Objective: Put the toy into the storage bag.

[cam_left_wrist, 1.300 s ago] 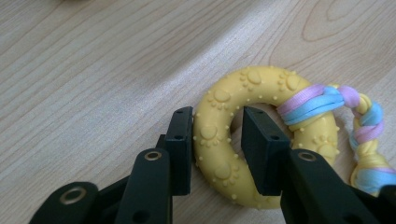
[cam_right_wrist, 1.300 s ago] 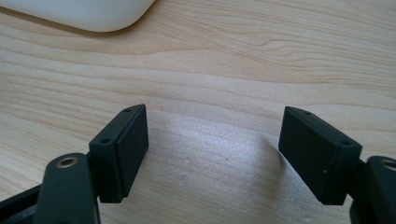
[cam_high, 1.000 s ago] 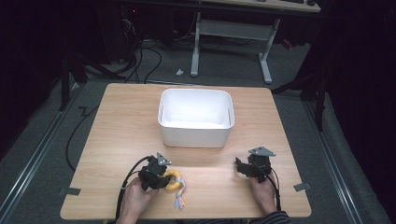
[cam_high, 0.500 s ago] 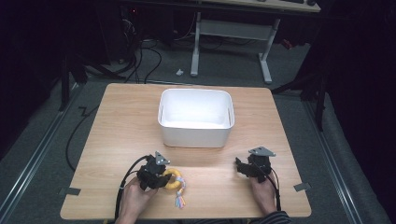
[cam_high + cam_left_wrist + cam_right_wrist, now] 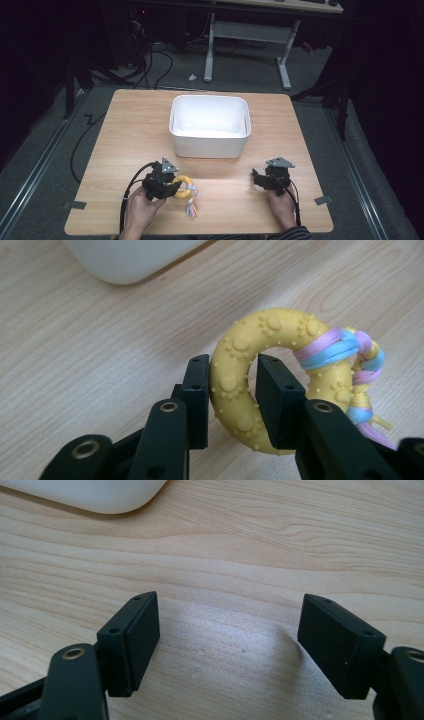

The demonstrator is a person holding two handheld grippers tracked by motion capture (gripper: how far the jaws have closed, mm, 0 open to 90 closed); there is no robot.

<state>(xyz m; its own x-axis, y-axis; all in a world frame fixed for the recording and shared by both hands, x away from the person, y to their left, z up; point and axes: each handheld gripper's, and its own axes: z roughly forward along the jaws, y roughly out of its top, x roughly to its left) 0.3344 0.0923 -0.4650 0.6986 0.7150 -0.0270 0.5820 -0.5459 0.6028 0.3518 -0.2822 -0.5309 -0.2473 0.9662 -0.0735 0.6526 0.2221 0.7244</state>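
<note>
Little has shifted since a second ago: my left gripper (image 5: 232,385) stays clamped on the yellow ring toy (image 5: 260,385) near the table's (image 5: 125,130) front edge, right gripper (image 5: 227,645) jaws wide over bare wood, white bin (image 5: 210,125) empty mid-table.

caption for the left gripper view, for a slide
Left hand-held gripper shut on a yellow ring toy with pastel rope, on a wooden table near a white bin.
</note>
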